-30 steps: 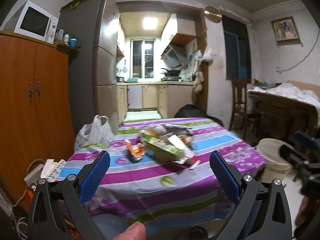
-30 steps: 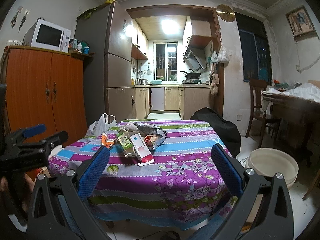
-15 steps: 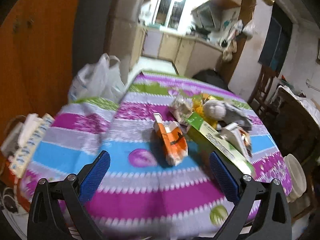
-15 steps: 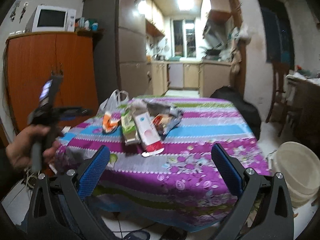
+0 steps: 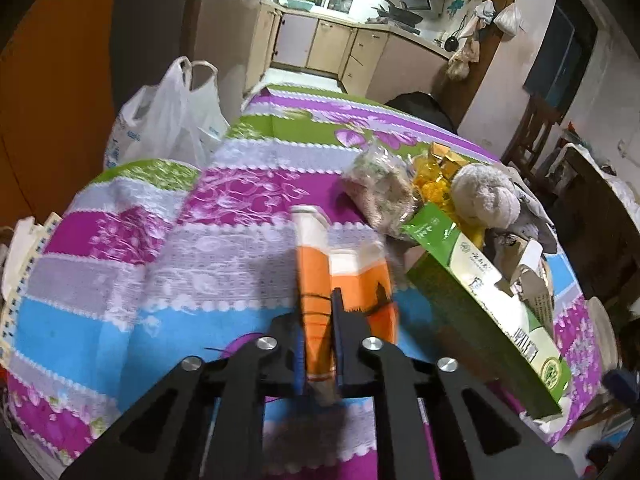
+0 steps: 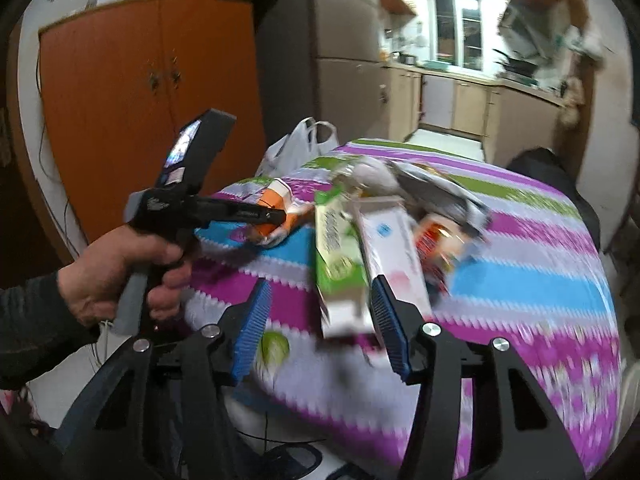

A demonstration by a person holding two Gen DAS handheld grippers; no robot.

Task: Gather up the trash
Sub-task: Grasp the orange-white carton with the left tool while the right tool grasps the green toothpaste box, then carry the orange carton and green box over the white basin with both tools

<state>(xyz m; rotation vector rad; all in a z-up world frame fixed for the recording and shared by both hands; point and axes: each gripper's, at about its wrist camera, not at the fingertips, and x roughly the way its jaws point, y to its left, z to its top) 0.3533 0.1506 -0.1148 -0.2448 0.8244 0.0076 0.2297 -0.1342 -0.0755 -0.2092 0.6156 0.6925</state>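
Note:
A flattened orange and white carton (image 5: 320, 280) lies on the striped tablecloth (image 5: 120, 288). My left gripper (image 5: 318, 344) is shut on its near end; it also shows in the right wrist view (image 6: 276, 216) gripping the carton (image 6: 280, 200). Beside it lie a long green and white box (image 5: 480, 300), a clear bag of crumbs (image 5: 380, 196), yellow wrappers (image 5: 436, 176) and a grey crumpled wad (image 5: 484, 196). My right gripper (image 6: 320, 320) is open, its pads either side of the near end of the green box (image 6: 336, 256) and a white box (image 6: 392, 248).
A white plastic bag (image 5: 168, 120) hangs at the table's far left edge. An orange wooden cabinet (image 6: 140, 92) stands on the left. A cream bucket (image 5: 604, 332) sits on the floor to the right. A dark chair (image 5: 536, 132) stands at the right wall.
My left gripper moved forward to the orange carton and closed on it. My right gripper moved in toward the green and white boxes and its jaws narrowed.

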